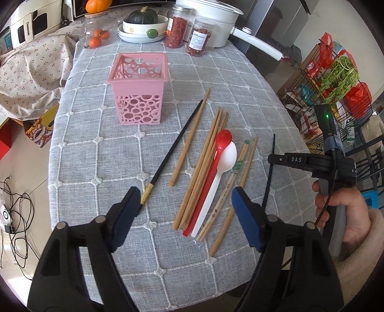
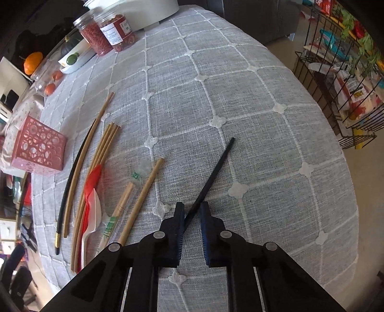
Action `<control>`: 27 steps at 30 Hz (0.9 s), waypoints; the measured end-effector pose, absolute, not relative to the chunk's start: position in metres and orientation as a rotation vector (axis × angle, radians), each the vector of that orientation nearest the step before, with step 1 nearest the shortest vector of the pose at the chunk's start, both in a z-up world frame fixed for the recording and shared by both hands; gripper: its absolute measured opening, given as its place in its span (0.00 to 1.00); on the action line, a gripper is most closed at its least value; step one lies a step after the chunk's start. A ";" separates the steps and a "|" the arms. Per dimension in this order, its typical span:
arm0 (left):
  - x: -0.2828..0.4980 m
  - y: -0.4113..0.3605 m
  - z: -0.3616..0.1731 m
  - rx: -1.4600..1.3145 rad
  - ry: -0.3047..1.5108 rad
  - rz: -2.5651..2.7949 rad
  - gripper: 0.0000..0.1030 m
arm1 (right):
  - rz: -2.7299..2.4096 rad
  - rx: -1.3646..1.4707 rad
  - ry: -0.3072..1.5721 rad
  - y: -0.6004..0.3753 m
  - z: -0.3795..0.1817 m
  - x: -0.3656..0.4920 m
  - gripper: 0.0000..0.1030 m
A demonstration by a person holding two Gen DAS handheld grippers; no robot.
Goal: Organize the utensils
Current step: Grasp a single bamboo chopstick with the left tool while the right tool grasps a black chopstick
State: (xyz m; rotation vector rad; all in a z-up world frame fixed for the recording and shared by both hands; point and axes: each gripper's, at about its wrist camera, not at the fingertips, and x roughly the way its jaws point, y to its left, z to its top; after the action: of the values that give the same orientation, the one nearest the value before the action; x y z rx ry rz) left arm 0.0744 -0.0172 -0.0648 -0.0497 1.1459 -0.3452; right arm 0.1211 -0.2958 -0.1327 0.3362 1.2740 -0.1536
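A pink perforated holder [image 1: 139, 88] stands upright on the grey tablecloth; it also shows in the right wrist view [image 2: 39, 147]. In front of it lie a black chopstick [image 1: 175, 151], several bamboo chopsticks [image 1: 204, 165], a red spoon [image 1: 216, 165] and a white spoon [image 1: 222, 168]. My left gripper [image 1: 184, 216] is open and empty above the near ends of these utensils. My right gripper [image 2: 192, 216] is shut on a second black chopstick [image 2: 211, 177], held by its thick end with the tip pointing away over the cloth. This gripper shows at the right of the left wrist view [image 1: 272, 159].
Two jars [image 1: 186, 31], a white pot [image 1: 216, 19], a bowl with a squash [image 1: 144, 24] and small oranges [image 1: 98, 37] stand along the table's far edge. A wire rack [image 1: 336, 96] with groceries stands right of the table. Cables lie on the floor at the left.
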 end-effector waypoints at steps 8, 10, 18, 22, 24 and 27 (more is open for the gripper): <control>0.119 -0.057 -0.067 0.068 1.210 -0.391 0.36 | -0.066 0.433 1.227 -0.314 -0.112 0.111 0.05; 0.136 -0.069 -0.071 0.083 1.227 -0.390 0.32 | -0.042 0.453 1.212 -0.318 -0.105 0.109 0.05; 0.193 -0.108 -0.109 0.141 1.290 -0.349 0.17 | 0.041 0.469 1.185 -0.317 -0.094 0.112 0.05; 0.205 -0.114 -0.125 0.174 1.311 -0.315 0.14 | 0.076 0.460 1.168 -0.312 -0.087 0.116 0.05; 0.209 -0.116 -0.129 0.178 1.313 -0.295 0.14 | 0.085 0.459 1.160 -0.312 -0.084 0.116 0.05; 0.214 -0.118 -0.134 0.186 1.321 -0.280 0.14 | 0.086 0.458 1.156 -0.313 -0.083 0.115 0.05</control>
State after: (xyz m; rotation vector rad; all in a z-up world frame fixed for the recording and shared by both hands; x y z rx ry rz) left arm 0.2138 -0.1182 -0.1337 0.1857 1.3206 -0.2801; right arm 0.1151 -0.3128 -0.0828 0.4581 1.1555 0.0860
